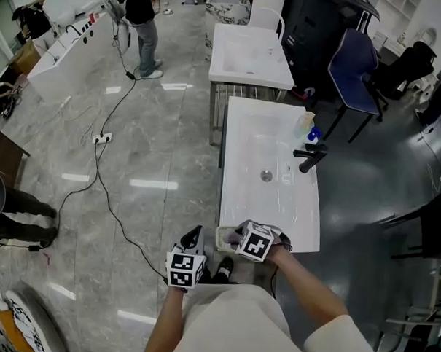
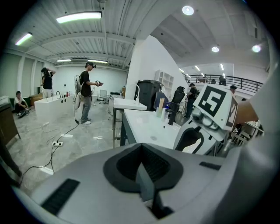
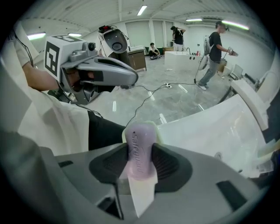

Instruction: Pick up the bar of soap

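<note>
Right gripper (image 1: 234, 238): clamped on the bar of soap (image 3: 139, 148). The bar is pale lilac and stands on edge between the pads. Its rounded upper end pokes out past the jaw tips, and its embossed face is turned toward the camera.

Position: the soap is at the near left corner of the white basin (image 1: 240, 136), right over the pale green soap dish (image 3: 160, 131). The right gripper view shows the dish rim just behind the bar. You can't tell from here whether the lower edge is clear of the dish.

Left gripper (image 2: 143, 173): jaws together, nothing in them. It is held off the basin's near left side, over the floor, well out of the work.

Step in hand, as I judge it: the grasp looks made, so what remains is the lift.
- Keep the squeeze even. Soap is slick and will likely squirt out of a tightening pinch, so don't add pressure.
- The pads seem to sit on the bar's lower half, which is a fair purchase. Avoid rolling the wrist, or the bar may pivot.
- Go straight up until the dish rim drops away below the bar. Move sideways only after that, or you may drag the dish along.
- Stay over the basin while lifting, so a dropped bar lands in the bowl and not on the floor.
- Leave the left gripper where it is. The faucet (image 1: 309, 159) and drain (image 1: 266, 176) are far off and no concern.
</note>
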The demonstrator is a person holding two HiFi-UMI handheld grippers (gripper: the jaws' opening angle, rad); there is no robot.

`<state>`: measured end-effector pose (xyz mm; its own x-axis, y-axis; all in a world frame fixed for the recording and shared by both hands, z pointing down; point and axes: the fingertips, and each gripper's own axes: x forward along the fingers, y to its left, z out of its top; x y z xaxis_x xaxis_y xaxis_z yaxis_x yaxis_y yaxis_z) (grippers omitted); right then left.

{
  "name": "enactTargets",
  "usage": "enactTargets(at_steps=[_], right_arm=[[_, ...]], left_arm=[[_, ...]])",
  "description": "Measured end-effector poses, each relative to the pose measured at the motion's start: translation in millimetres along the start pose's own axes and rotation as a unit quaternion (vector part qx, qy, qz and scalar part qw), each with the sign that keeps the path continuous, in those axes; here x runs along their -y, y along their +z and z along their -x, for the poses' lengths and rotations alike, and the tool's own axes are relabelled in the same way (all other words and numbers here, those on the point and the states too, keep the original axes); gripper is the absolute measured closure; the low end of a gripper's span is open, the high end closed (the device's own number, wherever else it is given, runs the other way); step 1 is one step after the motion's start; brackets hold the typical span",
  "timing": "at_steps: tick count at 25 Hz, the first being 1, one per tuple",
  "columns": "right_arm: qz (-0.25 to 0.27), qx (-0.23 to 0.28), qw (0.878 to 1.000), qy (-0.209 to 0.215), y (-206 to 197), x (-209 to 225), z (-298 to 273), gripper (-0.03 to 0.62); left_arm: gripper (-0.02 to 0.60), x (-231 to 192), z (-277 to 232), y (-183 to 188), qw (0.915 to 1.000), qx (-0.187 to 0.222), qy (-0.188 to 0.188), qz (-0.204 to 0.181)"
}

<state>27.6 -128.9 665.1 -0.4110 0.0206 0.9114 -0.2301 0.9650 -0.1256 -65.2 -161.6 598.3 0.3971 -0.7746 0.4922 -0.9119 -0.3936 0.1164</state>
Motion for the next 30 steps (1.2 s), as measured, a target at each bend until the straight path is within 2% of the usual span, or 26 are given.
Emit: enactTargets(at_steps=[8, 15, 22, 27, 30], right_arm=[[-0.042, 0.076, 0.996, -0.026, 9.5, 11.3, 26.8, 0.416], [-0.119, 0.181, 0.975, -0.046, 13.2, 19.3, 52.1, 0.414], [-0.184, 0.290, 0.938, -0.043, 27.0, 8.9, 68.3, 0.414], [-0.254, 0.364, 0.894, -0.064, 35.6, 12.5, 77.3, 0.414], [-0.258, 0.384, 0.883, -0.077, 41.4, 16.8, 83.2, 0.414]], left_arm=[[0.575, -0.8, -9.6, 12.9, 1.0000, 0.004, 0.000, 0.002], [0.577, 8.8, -19.7, 19.3, 0.9999, -0.001, -0.009, -0.007], [0.575, 15.6, -27.7, 26.4, 0.9996, -0.001, -0.020, -0.020], [0.577, 16.3, -35.2, 33.3, 0.9996, 0.012, -0.023, -0.004], [0.577, 19.4, -38.9, 36.2, 0.9995, 0.015, -0.028, -0.007]])
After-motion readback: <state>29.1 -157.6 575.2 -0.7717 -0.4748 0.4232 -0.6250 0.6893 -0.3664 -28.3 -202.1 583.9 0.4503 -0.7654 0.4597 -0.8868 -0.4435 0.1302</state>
